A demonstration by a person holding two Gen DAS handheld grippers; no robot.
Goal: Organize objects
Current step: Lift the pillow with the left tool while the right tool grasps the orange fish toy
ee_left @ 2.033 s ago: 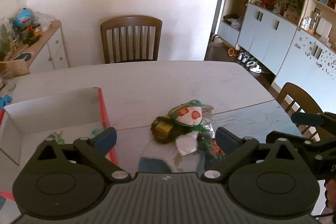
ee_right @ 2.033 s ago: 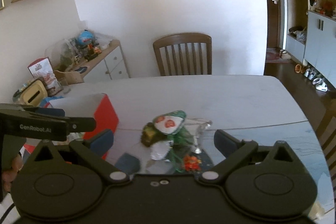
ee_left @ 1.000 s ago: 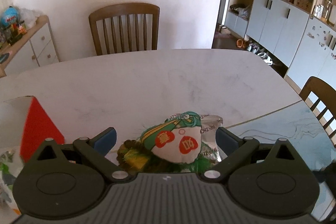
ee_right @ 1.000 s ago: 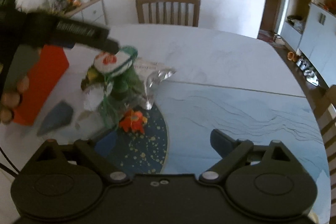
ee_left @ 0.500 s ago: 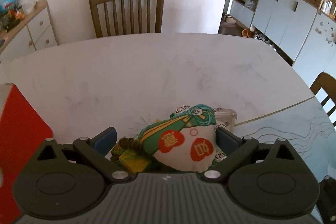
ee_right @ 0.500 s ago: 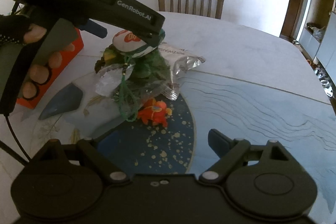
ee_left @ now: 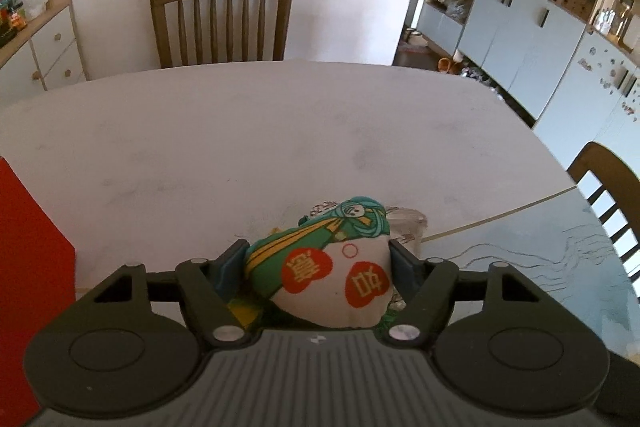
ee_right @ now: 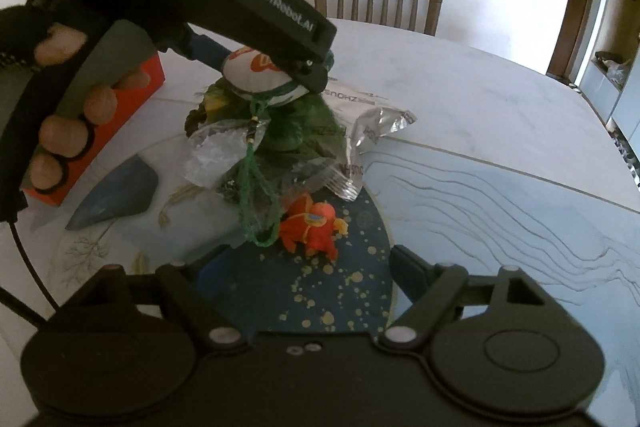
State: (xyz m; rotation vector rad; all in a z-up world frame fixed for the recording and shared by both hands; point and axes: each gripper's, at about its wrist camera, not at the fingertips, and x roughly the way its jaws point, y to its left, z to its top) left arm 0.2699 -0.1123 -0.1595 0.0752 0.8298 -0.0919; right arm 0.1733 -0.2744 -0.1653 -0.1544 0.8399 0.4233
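My left gripper (ee_left: 318, 261) is shut on a white and green fabric pouch (ee_left: 332, 271) with red labels, at the top of a pile on the table. In the right wrist view the pouch (ee_right: 256, 77) sits between the left gripper's jaws, its green cord (ee_right: 256, 183) hanging down. Under it lie a clear plastic bag (ee_right: 224, 155), a silver foil packet (ee_right: 360, 143) and green items. A small orange toy (ee_right: 312, 223) lies on the dark blue mat (ee_right: 312, 287). My right gripper (ee_right: 294, 271) is open and empty, just in front of the toy.
A red box (ee_left: 28, 267) stands left of the pile; it also shows in the right wrist view (ee_right: 136, 95). A wooden chair (ee_left: 222, 19) stands at the table's far side, another (ee_left: 608, 183) at the right. A white table (ee_left: 280, 131) spreads beyond the pile.
My left gripper has come down onto the pile and its jaws have shut on the pouch. My right gripper has drawn nearer to the orange toy.
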